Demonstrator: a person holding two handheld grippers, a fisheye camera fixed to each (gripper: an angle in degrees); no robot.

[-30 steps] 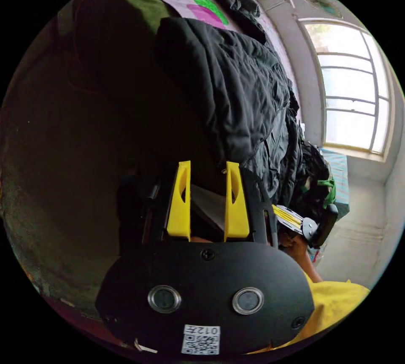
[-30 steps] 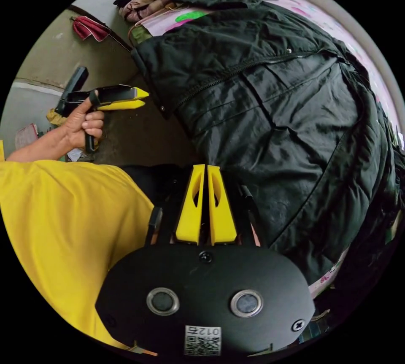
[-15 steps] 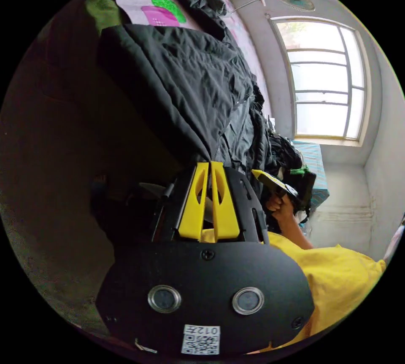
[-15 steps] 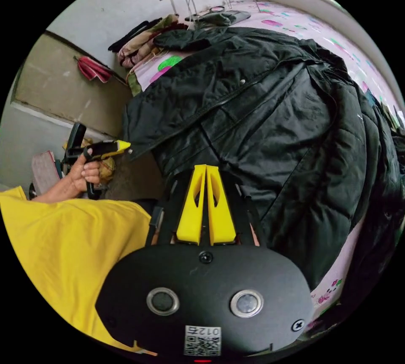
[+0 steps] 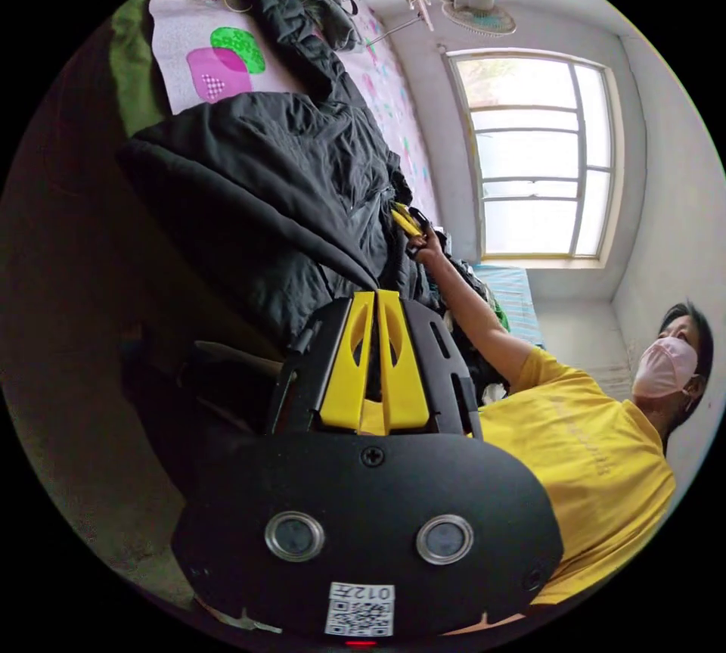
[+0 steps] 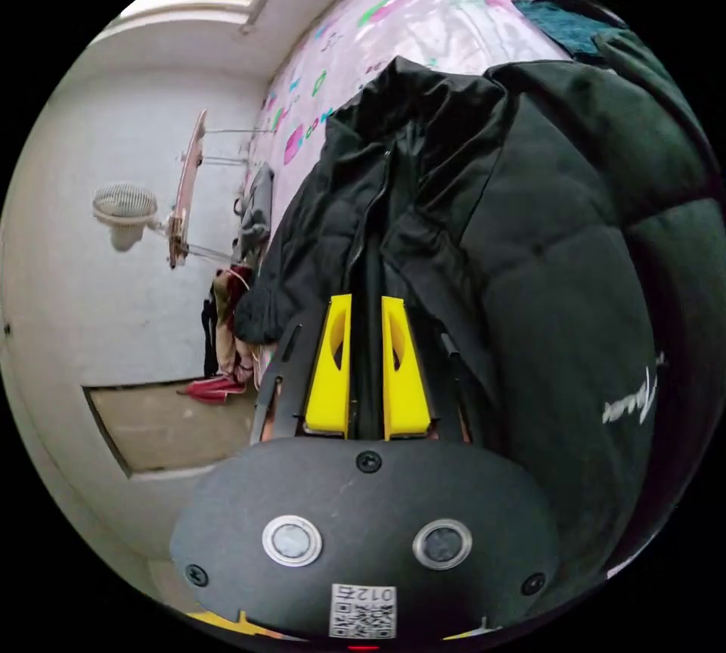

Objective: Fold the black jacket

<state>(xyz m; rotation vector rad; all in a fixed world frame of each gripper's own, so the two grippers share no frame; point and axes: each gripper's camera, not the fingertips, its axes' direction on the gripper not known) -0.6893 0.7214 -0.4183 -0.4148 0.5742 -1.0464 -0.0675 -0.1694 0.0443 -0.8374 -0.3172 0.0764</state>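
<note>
The black padded jacket (image 5: 265,176) lies on a bed with a pink patterned sheet (image 5: 219,66), one edge hanging over the side. My left gripper (image 5: 376,296) is shut on a corner of that hanging hem. In the left gripper view, a hand holds my right gripper (image 5: 406,220) further up the jacket. In the right gripper view the jacket (image 6: 544,244) lies with its zipper front running away from me. My right gripper (image 6: 367,301) is shut on a fold of black fabric by the zipper, its jaws a little apart around it.
A person in a yellow shirt (image 5: 582,449) stands beside the bed. A window (image 5: 537,153) and a wall fan (image 5: 473,2) are behind. A small folding rack (image 6: 185,191), piled clothes (image 6: 227,328) and a teal cloth (image 6: 567,21) sit on the bed.
My left gripper went from open to shut on the jacket's hem corner. My right gripper travelled up over the jacket and took hold of fabric by the zipper.
</note>
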